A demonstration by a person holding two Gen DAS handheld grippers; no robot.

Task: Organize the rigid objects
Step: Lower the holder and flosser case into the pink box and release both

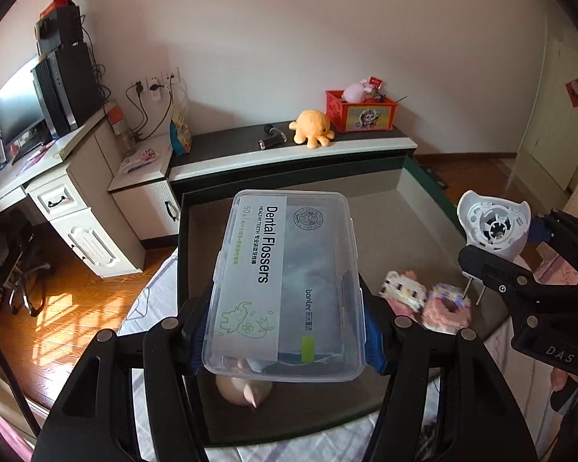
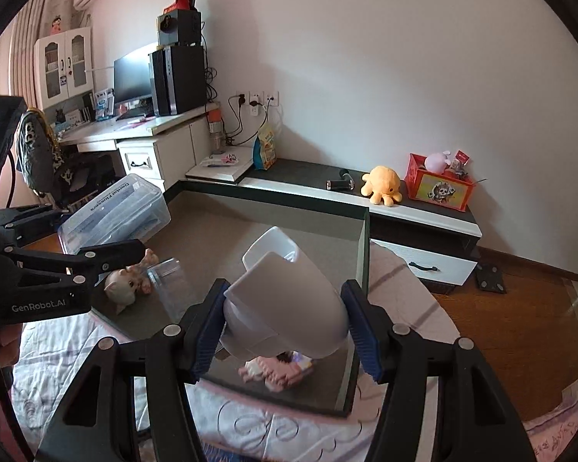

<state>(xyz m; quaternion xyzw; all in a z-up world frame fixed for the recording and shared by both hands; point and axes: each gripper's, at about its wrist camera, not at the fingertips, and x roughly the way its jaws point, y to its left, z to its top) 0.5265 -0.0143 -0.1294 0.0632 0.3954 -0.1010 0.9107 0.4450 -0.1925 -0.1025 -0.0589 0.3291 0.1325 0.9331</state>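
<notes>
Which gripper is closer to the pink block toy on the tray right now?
Right. The right gripper, shut on the white plug-in device, hangs just above the pink block toy. The left gripper, holding the dental flossers box, is off to the toy's left.

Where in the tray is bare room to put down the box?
The tray's far half is bare, from its back wall down to the middle. Crowded: the near left by the pig and clear case, and the near right by the pink blocks.
</notes>
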